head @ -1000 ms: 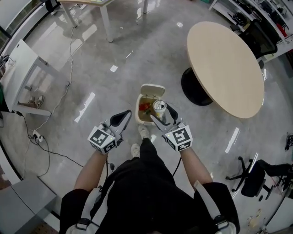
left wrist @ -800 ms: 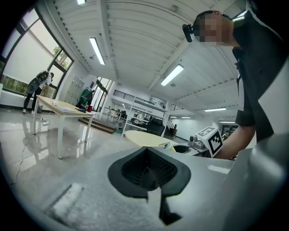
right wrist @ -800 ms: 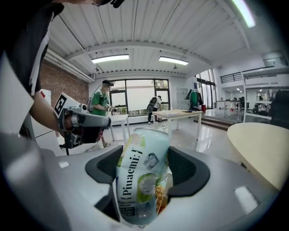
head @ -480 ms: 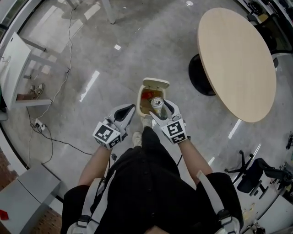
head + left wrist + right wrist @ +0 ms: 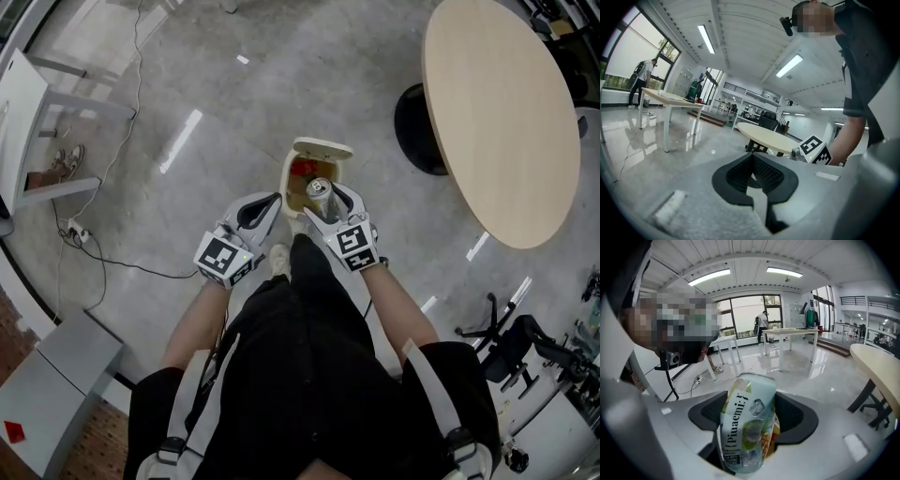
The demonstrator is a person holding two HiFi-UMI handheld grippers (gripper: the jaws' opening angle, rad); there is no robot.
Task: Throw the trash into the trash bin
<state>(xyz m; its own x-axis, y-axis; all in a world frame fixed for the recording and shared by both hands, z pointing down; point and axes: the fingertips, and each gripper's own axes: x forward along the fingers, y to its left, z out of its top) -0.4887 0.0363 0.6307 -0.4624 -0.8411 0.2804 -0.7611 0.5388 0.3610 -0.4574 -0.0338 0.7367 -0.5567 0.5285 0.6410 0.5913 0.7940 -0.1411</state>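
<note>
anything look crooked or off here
The drink can sits askew in the right gripper: it leans sideways between the fingers rather than upright. Nothing else stands out.

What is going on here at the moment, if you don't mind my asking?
A person holds a gripper in each hand. The right gripper is clamped on a drink can and, seen from the head view, holds it over a small open trash bin on the floor. Something red already lies inside the bin. The left gripper is shut on nothing, off to the bin's side. The can has not been dropped yet.
</note>
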